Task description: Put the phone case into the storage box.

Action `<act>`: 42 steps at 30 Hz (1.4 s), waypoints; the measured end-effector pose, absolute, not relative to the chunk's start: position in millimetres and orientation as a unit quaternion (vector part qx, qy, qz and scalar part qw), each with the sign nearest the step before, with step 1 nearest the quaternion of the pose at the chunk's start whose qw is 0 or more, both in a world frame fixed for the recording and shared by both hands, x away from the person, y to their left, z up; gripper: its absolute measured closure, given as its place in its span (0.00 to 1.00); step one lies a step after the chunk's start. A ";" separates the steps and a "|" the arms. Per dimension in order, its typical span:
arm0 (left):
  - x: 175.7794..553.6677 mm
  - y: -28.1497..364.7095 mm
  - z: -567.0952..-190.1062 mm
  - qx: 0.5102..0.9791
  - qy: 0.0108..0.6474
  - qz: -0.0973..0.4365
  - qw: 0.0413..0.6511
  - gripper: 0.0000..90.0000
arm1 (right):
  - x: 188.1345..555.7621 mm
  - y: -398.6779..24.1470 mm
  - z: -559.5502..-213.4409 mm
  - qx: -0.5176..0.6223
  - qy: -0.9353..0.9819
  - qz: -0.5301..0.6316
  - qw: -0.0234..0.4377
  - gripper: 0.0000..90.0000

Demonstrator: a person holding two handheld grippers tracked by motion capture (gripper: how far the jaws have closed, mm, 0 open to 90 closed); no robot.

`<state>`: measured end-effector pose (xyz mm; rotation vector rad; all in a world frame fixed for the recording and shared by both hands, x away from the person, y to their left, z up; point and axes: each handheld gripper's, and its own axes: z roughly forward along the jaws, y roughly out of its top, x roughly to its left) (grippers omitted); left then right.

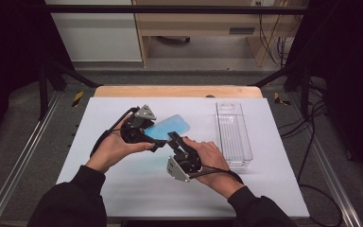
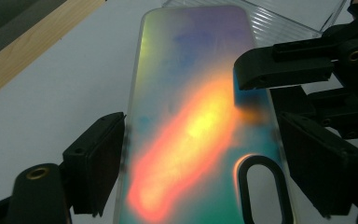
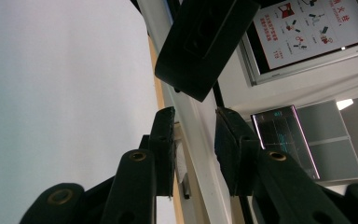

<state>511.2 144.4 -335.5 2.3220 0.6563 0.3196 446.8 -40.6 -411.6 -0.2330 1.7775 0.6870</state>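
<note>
An iridescent blue-green phone case (image 1: 170, 126) hangs above the white table (image 1: 137, 189) between both hands. My left gripper (image 1: 157, 136) is shut on it across its width; in the left gripper view its two black pads (image 2: 98, 163) press the long edges of the case (image 2: 191, 116). My right gripper (image 1: 172, 138) comes in from the near right side. In the right gripper view the case's thin pale edge (image 3: 191, 135) runs between the narrowly parted jaws of the right gripper (image 3: 193, 116), with a small gap still showing. One right jaw reaches over the case's face in the left gripper view.
A clear, ribbed plastic tray (image 1: 234, 135) stands lengthwise on the right side of the table, also seen behind the case (image 2: 284, 18). A wooden strip (image 1: 177, 91) borders the table's far edge. Black cables trail on the floor at the right.
</note>
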 end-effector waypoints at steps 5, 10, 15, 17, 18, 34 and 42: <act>512.3 144.7 -336.0 0.895 0.257 0.121 0.344 0.18 | 445.8 -40.0 -413.4 -0.101 0.759 0.294 0.572 0.80; 513.1 145.0 -336.1 0.894 0.258 0.117 0.347 0.18 | 445.2 -39.9 -414.4 -0.109 0.761 0.291 0.570 0.84; 514.0 144.8 -336.7 0.893 0.270 0.109 0.343 0.18 | 443.7 -38.5 -416.4 -0.126 0.761 0.275 0.574 0.88; 514.4 145.8 -337.7 0.891 0.274 0.104 0.346 0.18 | 443.3 -38.9 -417.5 -0.121 0.761 0.278 0.573 0.89; 514.7 146.2 -338.5 0.889 0.277 0.100 0.350 0.18 | 443.0 -39.3 -417.7 -0.116 0.763 0.282 0.570 0.89; 515.6 148.2 -341.6 0.884 0.284 0.087 0.362 0.18 | 441.5 -39.7 -418.3 -0.124 0.759 0.277 0.577 0.90; 516.3 148.2 -343.4 0.884 0.283 0.084 0.361 0.18 | 441.0 -40.2 -419.7 -0.125 0.759 0.274 0.577 0.90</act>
